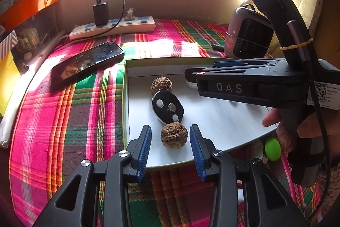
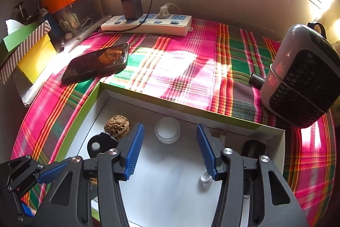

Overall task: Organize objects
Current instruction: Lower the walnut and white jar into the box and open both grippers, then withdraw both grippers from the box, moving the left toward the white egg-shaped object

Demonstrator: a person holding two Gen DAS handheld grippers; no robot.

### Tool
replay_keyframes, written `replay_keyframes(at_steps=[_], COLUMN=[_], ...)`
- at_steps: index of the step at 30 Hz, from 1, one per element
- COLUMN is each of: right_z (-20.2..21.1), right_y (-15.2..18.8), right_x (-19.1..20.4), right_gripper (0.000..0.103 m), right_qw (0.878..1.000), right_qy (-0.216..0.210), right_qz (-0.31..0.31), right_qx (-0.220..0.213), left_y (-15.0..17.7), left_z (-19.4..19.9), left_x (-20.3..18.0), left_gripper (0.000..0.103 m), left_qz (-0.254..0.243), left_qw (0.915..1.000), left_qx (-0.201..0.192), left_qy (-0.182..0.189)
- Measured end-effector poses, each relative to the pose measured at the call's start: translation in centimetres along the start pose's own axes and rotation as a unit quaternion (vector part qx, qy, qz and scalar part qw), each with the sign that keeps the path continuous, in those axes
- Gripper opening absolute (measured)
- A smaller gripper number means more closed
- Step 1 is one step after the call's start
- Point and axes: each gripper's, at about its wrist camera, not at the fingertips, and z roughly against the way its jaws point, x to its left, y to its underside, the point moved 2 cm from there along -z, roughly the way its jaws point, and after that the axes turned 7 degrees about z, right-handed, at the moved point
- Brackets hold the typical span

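Plaid cloth (image 1: 63, 116) lay under the white box (image 1: 212, 131). Only the left view showed a walnut (image 1: 174, 135) untouched between the parted left gripper (image 1: 170, 150); the right gripper (image 2: 167, 149) gaped near a clear jar (image 2: 167, 129).

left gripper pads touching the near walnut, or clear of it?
Apart. In the left wrist view the near walnut sits between the left gripper pads with white box floor visible on both sides.

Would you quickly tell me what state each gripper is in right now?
Left gripper: open, a walnut lies between its pads, untouched.
Right gripper: open, holding nothing, above the box.
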Motion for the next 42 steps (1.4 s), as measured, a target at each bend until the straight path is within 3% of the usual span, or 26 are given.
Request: replay_keyframes(at_steps=[13, 32, 42], right_z=[3.7, 8.7, 9.9], right_y=[2.1, 8.2, 11.0], right_x=[-0.2, -2.0, -2.7], right_gripper=[0.053, 0.053, 0.053], right_qw=[0.999, 0.994, 0.991], right_qy=[0.009, 0.04, 0.074], right_qz=[-0.024, -0.076, -0.081], right_qx=[-0.029, -0.065, -0.071], left_y=[1.3, 3.9, 5.5], left_z=[2.9, 5.1, 4.5], left_x=[-0.7, -1.2, -2.4], left_gripper=[0.036, 0.036, 0.037], left_qz=[-0.006, -0.005, -0.005], left_qw=[0.9999, 0.9995, 0.9969], left_qx=[-0.014, -0.022, 0.008], left_qy=[0.007, 0.022, 0.078])
